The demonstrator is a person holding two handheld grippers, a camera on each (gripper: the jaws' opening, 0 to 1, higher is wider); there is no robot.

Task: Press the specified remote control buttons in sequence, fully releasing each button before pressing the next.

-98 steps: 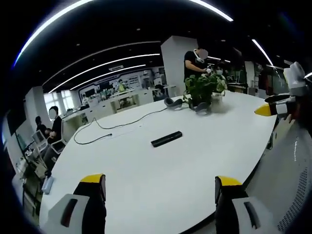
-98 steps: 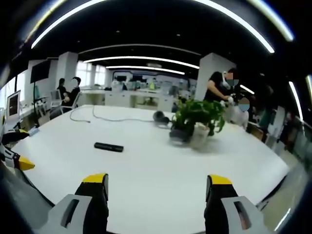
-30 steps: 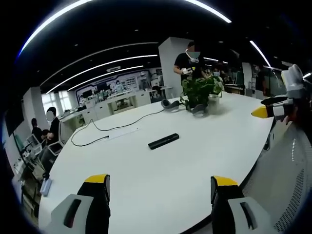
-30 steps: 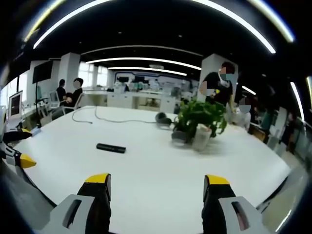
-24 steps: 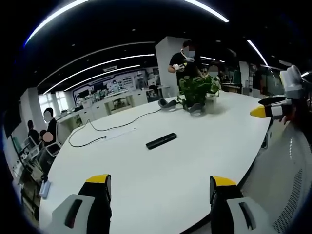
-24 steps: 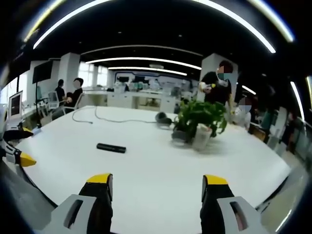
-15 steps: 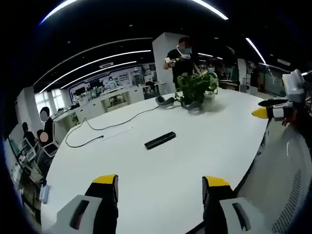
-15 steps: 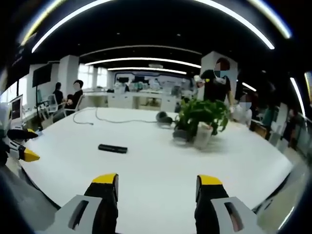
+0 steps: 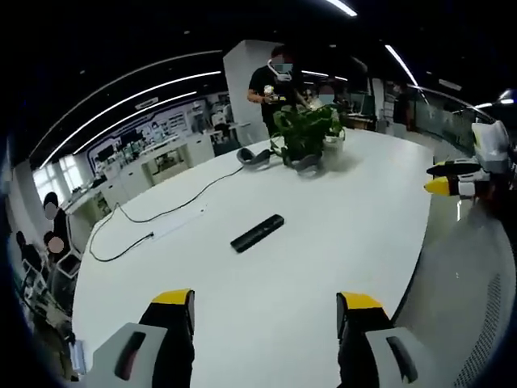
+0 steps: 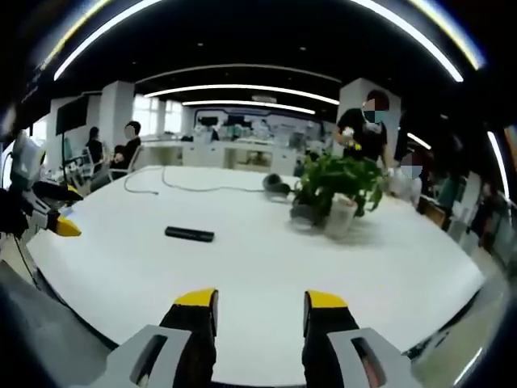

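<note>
Open-plan office space with long curved ceiling lights surrounds a big white table [image 9: 339, 242] with a smooth, matte top and a rounded edge. Nearest in the left gripper view, the left gripper [image 9: 265, 311] hangs over the table's near edge, its two dark jaws with yellow tips set wide apart and nothing between them. In the right gripper view, the right gripper [image 10: 259, 307] has the same yellow-tipped jaws, drawn closer together with a clear gap left, also holding nothing. Each gripper also shows at the side of the other's view, beyond the table edge.

Further onto the table lies the remote control [image 9: 257, 233], a slim, flat black bar, lying alone on bare tabletop and well apart from both grippers; in the right gripper view it [image 10: 190, 234] sits left of centre. Its buttons are too small to make out.

Beyond it a dark cable [image 9: 166, 212] snakes across the surface. Further back stands a leafy green potted plant [image 10: 338, 187] in a pale pot, with dark headphones [image 10: 277, 185] near it. Behind the table a person in dark clothes [image 9: 273, 85] stands by a white pillar, and other people sit at distant desks.
</note>
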